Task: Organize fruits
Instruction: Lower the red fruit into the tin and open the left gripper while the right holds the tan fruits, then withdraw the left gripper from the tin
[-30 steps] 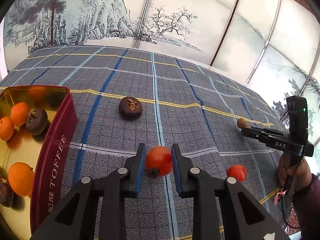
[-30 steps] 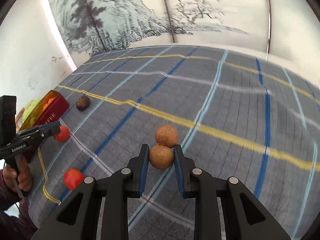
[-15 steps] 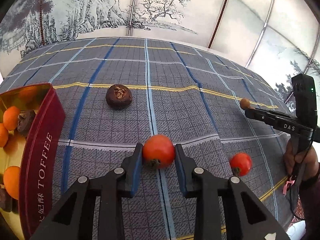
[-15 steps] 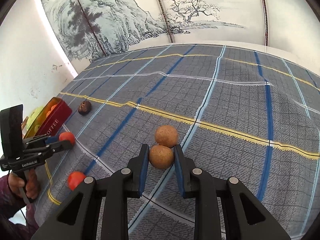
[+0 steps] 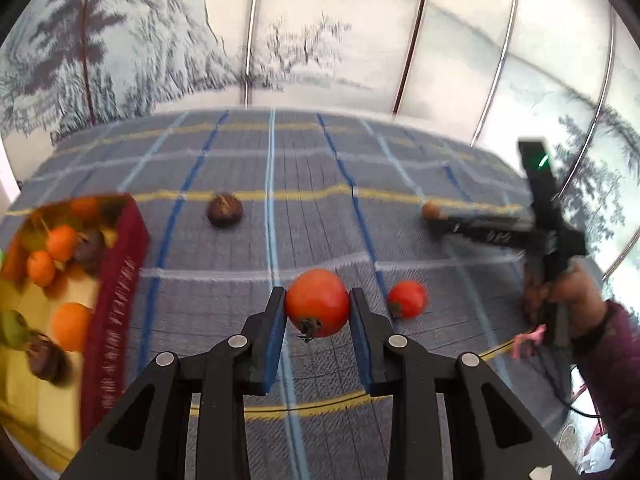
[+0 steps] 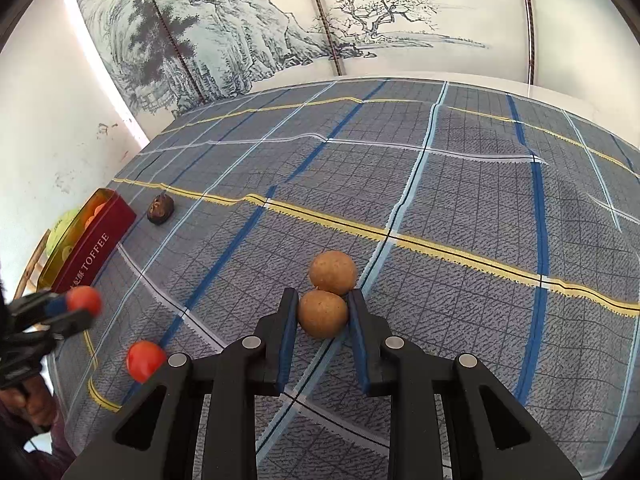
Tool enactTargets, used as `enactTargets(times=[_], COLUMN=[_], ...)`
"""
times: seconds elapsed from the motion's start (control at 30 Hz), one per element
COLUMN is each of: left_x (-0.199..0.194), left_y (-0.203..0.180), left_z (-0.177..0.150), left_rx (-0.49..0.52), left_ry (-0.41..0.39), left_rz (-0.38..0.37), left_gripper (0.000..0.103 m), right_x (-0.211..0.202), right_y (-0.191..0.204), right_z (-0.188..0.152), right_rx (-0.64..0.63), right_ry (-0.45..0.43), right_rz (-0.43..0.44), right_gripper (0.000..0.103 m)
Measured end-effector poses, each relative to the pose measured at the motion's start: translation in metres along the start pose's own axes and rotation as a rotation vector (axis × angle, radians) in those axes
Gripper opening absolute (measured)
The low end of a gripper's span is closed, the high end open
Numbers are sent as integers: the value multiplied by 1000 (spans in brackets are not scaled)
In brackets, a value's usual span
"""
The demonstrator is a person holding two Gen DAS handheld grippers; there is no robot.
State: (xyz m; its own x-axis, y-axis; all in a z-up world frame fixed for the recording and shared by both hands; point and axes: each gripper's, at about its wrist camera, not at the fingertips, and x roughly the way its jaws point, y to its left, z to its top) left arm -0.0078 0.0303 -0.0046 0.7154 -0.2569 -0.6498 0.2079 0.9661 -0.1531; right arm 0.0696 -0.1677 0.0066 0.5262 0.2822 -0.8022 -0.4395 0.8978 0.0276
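Note:
My left gripper [image 5: 318, 312] is shut on a red tomato [image 5: 317, 303] and holds it above the checked cloth; it also shows in the right wrist view [image 6: 82, 300]. A second red tomato [image 5: 407, 299] lies on the cloth just to its right. My right gripper [image 6: 322, 316] is shut on a brown round fruit [image 6: 322, 314], with a second brown fruit [image 6: 333, 272] touching it just behind. A dark wrinkled fruit [image 5: 224, 209] lies on the cloth farther back. The red and gold toffee tin [image 5: 116, 292] at the left holds oranges and dark fruits.
The table is covered with a grey cloth [image 6: 460, 208] with blue, white and yellow lines. A painted folding screen [image 6: 280, 28] stands behind it. The tin [image 6: 94, 246] sits at the cloth's left edge in the right wrist view, with a green fruit [image 6: 60, 232] beside it.
My left gripper has lifted the red tomato off the cloth and swung left toward the tin. My right gripper stays shut on the brown fruit and has risen slightly.

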Motion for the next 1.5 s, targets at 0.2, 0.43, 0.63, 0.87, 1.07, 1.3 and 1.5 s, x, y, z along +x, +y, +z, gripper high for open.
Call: enactTargets(times=[0.2,0.43,0.63,0.87,1.07,1.3,1.5], left_x=[-49,-60,-48,-32,-27,-28,-40], left_y=[46,141,184,195,195,195,191], left_z=[23,32,24,11,12,15,10], left_rx=[-45,-166,-231,-239,-226,-219,-260], left_ry=[-59,-32,-7,23,25,16,-15], left_rz=[94,258,313,338,350,356,359], left_gripper=[27,27,27,27,28,28,52], right_x=[0,0,1,1,1,2,2], right_y=[1,1,1,2,2,3,4], right_z=[0,0,0,0,0,0,0], right_rx=[-1,-1,-2,-2,-4,-4,-5], right_ry=[0,0,1,2,2,2,2], right_rz=[-1,-2,-3,-5,-7,-8,-10], right_gripper=[26,26,26,26,26,26,26])
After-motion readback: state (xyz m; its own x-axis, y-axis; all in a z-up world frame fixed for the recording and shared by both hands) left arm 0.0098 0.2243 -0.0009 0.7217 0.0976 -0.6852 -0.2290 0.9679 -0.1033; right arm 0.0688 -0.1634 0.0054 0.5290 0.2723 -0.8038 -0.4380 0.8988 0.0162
